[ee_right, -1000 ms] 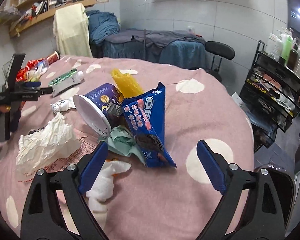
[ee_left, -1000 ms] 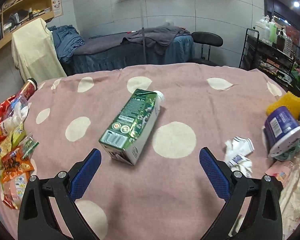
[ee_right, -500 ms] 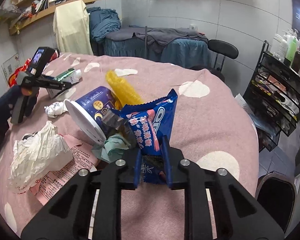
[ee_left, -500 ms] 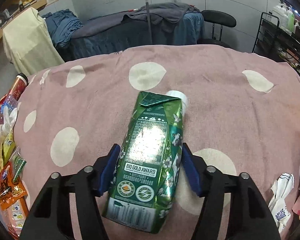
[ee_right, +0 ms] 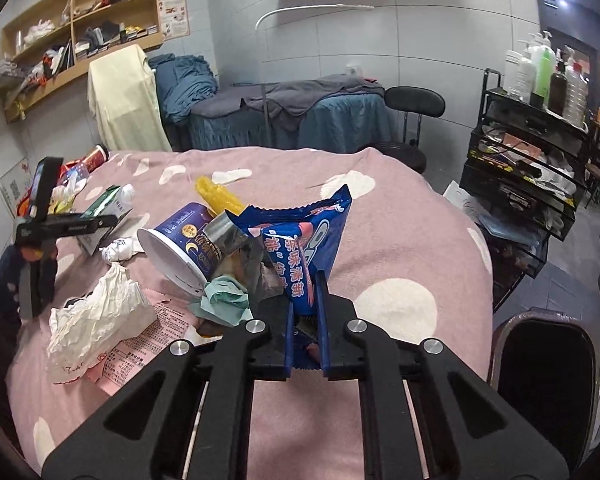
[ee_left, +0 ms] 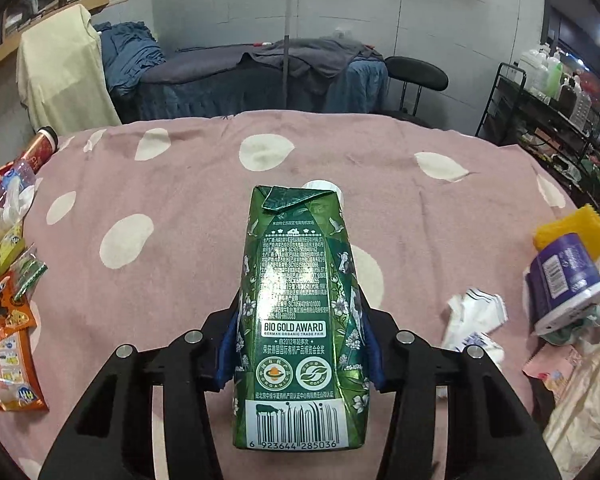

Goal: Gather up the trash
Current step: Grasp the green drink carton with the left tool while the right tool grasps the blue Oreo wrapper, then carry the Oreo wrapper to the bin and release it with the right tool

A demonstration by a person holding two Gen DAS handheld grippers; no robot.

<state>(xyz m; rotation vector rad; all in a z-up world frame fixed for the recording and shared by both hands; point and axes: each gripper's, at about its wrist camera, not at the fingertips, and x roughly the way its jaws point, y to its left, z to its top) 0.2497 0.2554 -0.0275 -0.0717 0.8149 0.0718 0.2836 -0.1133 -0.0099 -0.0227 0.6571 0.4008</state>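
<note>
While you work both grips at once, the collecting is only starting.
Left wrist view: your left gripper point(ee_left: 300, 344) has just been closing and its pads now press both sides of the green carton point(ee_left: 300, 320), which points away over the pink cloth point(ee_left: 180, 184).
Left to do here: crumpled paper point(ee_left: 474, 320) and purple cup point(ee_left: 564, 284) lie uncollected.
Right wrist view: your right gripper point(ee_right: 305, 320) is pinched nearly flat on the blue wrapper point(ee_right: 308, 240).
Bin: dark bin point(ee_right: 544, 364) beside the table's edge; I judge both items go there.
</note>
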